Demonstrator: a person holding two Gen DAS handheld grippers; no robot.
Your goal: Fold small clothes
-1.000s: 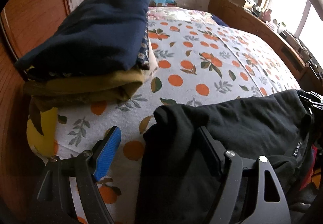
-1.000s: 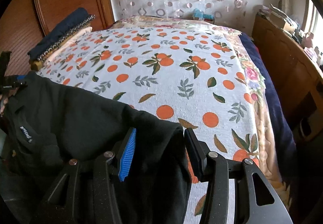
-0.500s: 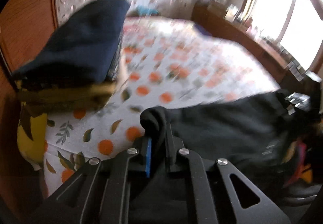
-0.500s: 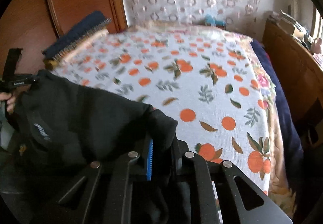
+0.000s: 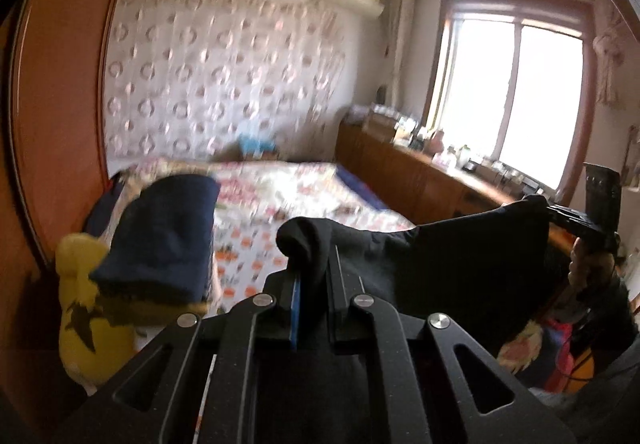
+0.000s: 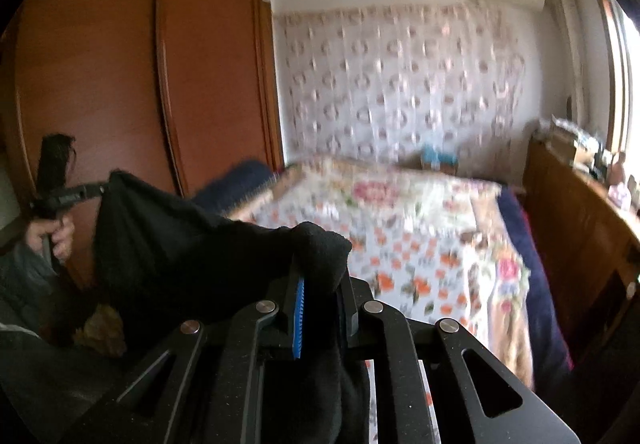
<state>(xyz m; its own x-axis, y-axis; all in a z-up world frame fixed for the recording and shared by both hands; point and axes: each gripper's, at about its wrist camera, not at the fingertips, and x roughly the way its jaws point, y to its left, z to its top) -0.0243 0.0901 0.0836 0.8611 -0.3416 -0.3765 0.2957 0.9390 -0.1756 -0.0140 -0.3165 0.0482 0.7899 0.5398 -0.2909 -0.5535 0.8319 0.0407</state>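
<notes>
A black garment (image 5: 452, 268) hangs stretched in the air between my two grippers, above the near end of the bed. My left gripper (image 5: 314, 276) is shut on one bunched corner of it. My right gripper (image 6: 320, 284) is shut on the other corner, and the black cloth (image 6: 180, 244) sags away to the left. Each gripper also shows in the other's view: the right one (image 5: 576, 220) at far right, the left one (image 6: 76, 196) at far left.
A bed with an orange-print sheet (image 6: 420, 244) lies ahead. A stack of folded clothes, navy on top (image 5: 168, 240), sits at its left edge beside a yellow cushion (image 5: 88, 316). A wooden wardrobe (image 6: 120, 84) stands left, a wooden dresser (image 5: 420, 180) right under the window.
Both grippers closed on the black garment's corners and lifted it off the bed. Both cameras have tilted up, and the cloth now hangs taut between them.
</notes>
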